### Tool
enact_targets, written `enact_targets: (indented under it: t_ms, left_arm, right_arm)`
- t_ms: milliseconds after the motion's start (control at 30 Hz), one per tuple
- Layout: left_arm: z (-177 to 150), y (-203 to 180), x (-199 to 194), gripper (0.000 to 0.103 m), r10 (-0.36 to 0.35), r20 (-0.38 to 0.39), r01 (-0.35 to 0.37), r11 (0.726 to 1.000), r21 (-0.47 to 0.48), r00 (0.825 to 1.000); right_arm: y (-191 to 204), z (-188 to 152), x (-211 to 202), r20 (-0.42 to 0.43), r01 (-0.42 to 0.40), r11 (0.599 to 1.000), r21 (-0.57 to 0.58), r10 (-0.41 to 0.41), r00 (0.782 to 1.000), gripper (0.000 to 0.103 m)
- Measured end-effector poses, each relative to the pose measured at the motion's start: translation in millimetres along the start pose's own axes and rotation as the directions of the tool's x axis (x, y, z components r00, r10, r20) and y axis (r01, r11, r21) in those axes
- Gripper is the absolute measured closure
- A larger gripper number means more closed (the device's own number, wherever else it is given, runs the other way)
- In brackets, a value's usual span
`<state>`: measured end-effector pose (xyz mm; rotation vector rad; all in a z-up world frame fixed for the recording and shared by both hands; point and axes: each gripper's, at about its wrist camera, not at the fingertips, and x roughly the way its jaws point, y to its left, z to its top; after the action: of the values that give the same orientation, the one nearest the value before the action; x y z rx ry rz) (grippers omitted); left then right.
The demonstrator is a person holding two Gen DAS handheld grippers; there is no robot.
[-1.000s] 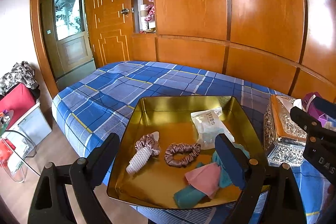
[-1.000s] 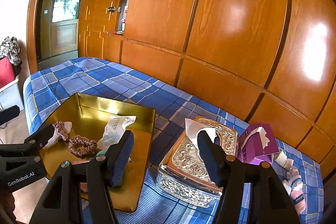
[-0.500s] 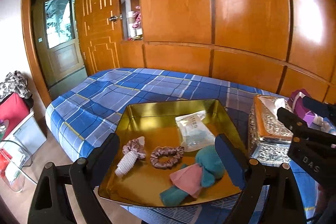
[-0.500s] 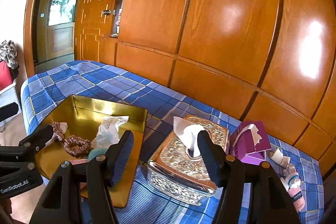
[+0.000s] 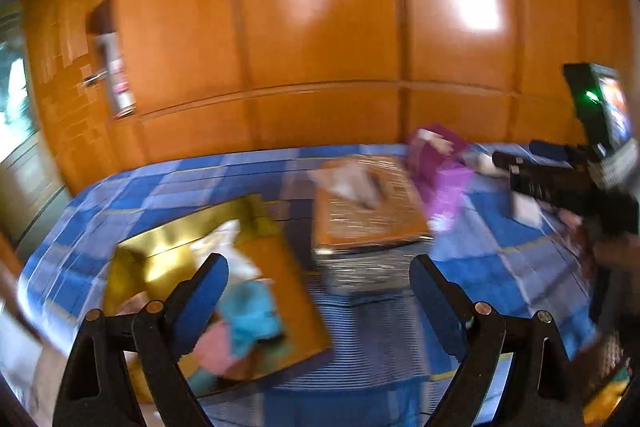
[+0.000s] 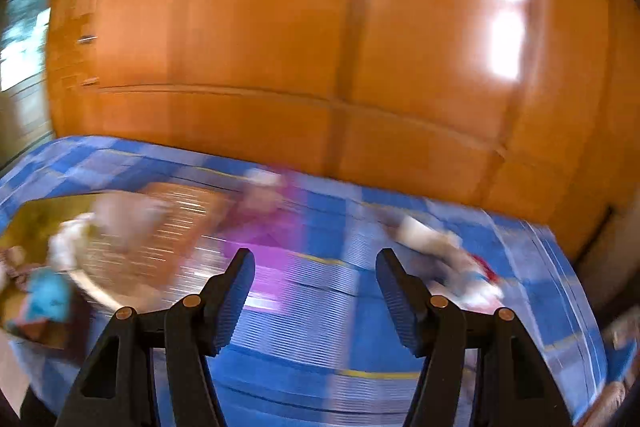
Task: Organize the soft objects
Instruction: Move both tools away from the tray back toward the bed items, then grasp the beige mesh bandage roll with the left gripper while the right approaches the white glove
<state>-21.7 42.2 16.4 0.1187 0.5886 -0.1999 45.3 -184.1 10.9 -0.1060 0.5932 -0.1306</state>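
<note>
Both views have swung rightward from the gold tray (image 5: 168, 247) toward probably small soft items (image 6: 444, 247); left gripper (image 5: 318, 287) and right gripper (image 6: 316, 285) released, empty.

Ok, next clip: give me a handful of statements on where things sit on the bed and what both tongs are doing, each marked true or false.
1. The left tongs hold the teal cloth. False: they are open and empty; the teal cloth lies in the gold tray.
2. The ornate tissue box stands between the gold tray and the purple box. True.
3. The right tongs are open with nothing between them. True.
4. The bed has a plain red cover. False: it is blue plaid.
</note>
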Motion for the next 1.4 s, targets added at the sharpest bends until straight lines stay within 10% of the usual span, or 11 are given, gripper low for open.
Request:
enact_targets:
  t_ms: [400, 1033, 1167, 1400]
  left_arm:
    - [52, -134, 41, 0.017, -0.261, -0.083, 0.273, 0.938, 0.215, 0.962]
    - [151, -306, 246, 0.024, -0.142, -0.284, 0.217, 0.943, 0.253, 0.948]
    - [152, -347, 280, 0.023, -0.077, -0.269, 0.194, 0.878, 0.438, 0.96]
    - [136, -392, 324, 0.023, -0.082, -0.245, 0.24, 0.637, 0.733, 0.966]
  right_arm:
    - [-245, -43, 48, -0.187, 0.323, 0.795, 0.514, -0.263, 0.946, 0.039]
    - [-271, -63, 61, -0.172, 0.123, 0.708, 0.695, -0.002, 0.985, 0.039]
    - [-272, -65, 65, -0.169, 0.091, 0.698, 0.71, 0.043, 0.985, 0.039]
    - [-275, -70, 68, -0.161, 0.053, 0.667, 0.743, 0.101, 0.982, 0.039]
